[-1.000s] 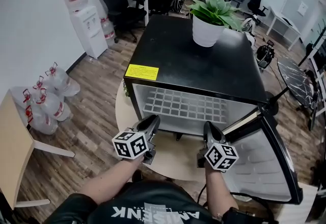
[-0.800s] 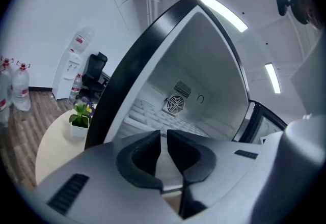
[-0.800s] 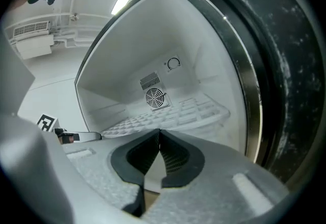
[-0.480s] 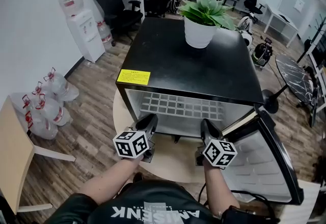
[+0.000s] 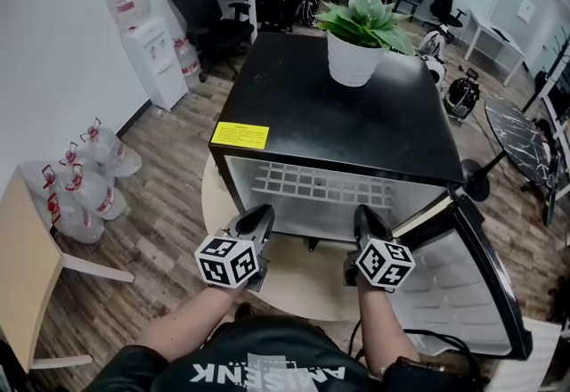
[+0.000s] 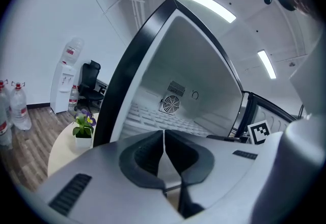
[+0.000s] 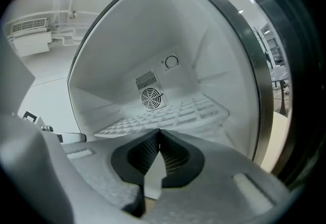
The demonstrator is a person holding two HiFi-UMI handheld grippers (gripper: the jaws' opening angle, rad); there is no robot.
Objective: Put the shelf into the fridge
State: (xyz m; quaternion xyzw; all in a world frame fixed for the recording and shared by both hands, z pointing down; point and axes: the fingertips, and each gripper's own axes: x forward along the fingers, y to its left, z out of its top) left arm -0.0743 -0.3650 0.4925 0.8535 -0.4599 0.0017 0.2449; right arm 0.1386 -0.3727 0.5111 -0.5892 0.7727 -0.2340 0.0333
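The shelf point(image 5: 312, 188) lies flat inside the fridge point(image 5: 329, 105), at 12 o'clock from both my tools, its long axis running 9 to 3. My left tool point(image 5: 259, 217) has just been closing on nothing and looks shut. My right tool point(image 5: 366, 219) is shut and empty, about equally near the shelf's front edge.
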